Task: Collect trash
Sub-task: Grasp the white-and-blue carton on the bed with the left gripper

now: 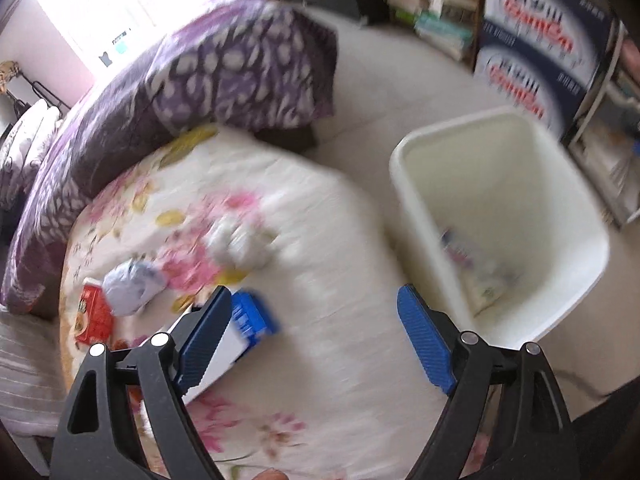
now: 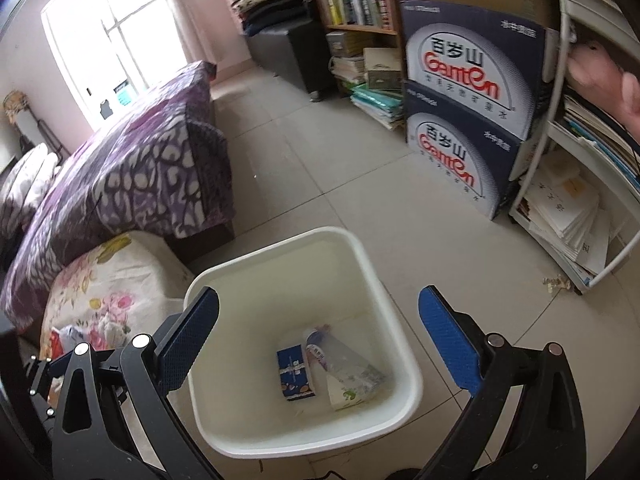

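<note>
A white waste bin (image 2: pixel 400 380) stands on the tiled floor; inside lie a blue carton (image 2: pixel 295 372) and a plastic bottle (image 2: pixel 344 364). My right gripper (image 2: pixel 316 344) is open and empty, directly above the bin. In the blurred left wrist view my left gripper (image 1: pixel 316 332) is open over a floral cushion (image 1: pixel 320 240). On the cushion lie a blue and white box (image 1: pixel 244 328) by the left finger, crumpled white paper (image 1: pixel 240 246), a bluish crumpled wad (image 1: pixel 134 286) and a red packet (image 1: pixel 94 314). The bin (image 1: pixel 560 184) stands to the right of the cushion.
A bed with a purple patterned cover (image 2: pixel 132 176) lies to the left. Stacked dark blue water boxes (image 2: pixel 468 120), a bookshelf (image 2: pixel 356 0) and a white rack of papers (image 2: pixel 576 216) line the right side. Small debris (image 2: pixel 556 282) lies on the floor by the rack.
</note>
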The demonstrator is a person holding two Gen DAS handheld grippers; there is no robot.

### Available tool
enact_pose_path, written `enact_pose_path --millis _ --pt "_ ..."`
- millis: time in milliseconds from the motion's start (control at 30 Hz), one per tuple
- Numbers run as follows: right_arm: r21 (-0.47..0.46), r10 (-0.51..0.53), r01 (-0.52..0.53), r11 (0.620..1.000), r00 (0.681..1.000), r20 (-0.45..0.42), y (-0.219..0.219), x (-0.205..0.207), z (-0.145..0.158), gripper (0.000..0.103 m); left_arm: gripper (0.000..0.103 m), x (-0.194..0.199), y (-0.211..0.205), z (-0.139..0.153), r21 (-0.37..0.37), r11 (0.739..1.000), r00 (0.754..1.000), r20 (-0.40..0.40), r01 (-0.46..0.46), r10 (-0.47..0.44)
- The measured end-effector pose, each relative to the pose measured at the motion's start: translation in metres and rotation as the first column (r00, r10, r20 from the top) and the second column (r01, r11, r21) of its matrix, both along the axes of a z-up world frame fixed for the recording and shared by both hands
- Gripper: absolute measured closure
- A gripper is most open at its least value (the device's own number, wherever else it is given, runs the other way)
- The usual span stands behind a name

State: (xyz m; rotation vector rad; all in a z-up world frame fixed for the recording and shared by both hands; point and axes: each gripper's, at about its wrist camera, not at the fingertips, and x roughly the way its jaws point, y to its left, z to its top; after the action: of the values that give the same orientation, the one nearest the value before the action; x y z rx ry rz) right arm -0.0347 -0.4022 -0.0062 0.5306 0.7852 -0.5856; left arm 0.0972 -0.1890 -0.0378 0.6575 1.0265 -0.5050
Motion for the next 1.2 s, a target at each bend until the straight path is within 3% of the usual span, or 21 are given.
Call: enact_pose_path --millis 233,533,567,633,733,933,1200 --pt "0.002 0.056 -0.056 0.998 0.998 -0.032 0.026 0.022 -0.007 0.007 0.021 0.024 0.053 -0.03 0.134 0.991 1.0 0.001 -0.022 0.023" --pt "-0.024 0.166 -0.168 0.985 0.983 -0.077 0.071 0.057 -0.016 0.007 0.023 0.04 0.086 -0.047 0.163 0.987 0.999 0.037 0.006 -0.012" --pt "-0.024 0.173 -0.176 0.984 0.982 -0.08 0.074 0.06 -0.017 0.007 0.031 0.041 0.089 -0.049 0.152 0.988 0.999 0.038 0.008 -0.014" --pt "-0.019 0.193 -0.195 0.981 0.978 -0.084 0.081 0.067 -0.019 0.007 0.036 0.043 0.094 -0.049 0.131 0.991 0.998 0.054 0.004 -0.011" --pt "-0.016 0.25 -0.252 0.968 0.965 -0.085 0.096 0.081 -0.023 0.007 0.055 0.049 0.106 -0.038 0.048 0.999 0.999 0.048 -0.024 0.021" --pt "0.005 0.387 -0.388 0.922 0.918 -0.081 0.131 0.109 -0.032 0.007 0.09 0.068 0.145 -0.02 -0.15 0.977 0.988 -0.063 -0.151 0.143" --pt "0.027 0.548 -0.547 0.837 0.835 -0.055 0.182 0.157 -0.05 0.007 0.091 0.078 0.191 -0.001 -0.309 0.906 0.955 -0.159 -0.29 0.251"
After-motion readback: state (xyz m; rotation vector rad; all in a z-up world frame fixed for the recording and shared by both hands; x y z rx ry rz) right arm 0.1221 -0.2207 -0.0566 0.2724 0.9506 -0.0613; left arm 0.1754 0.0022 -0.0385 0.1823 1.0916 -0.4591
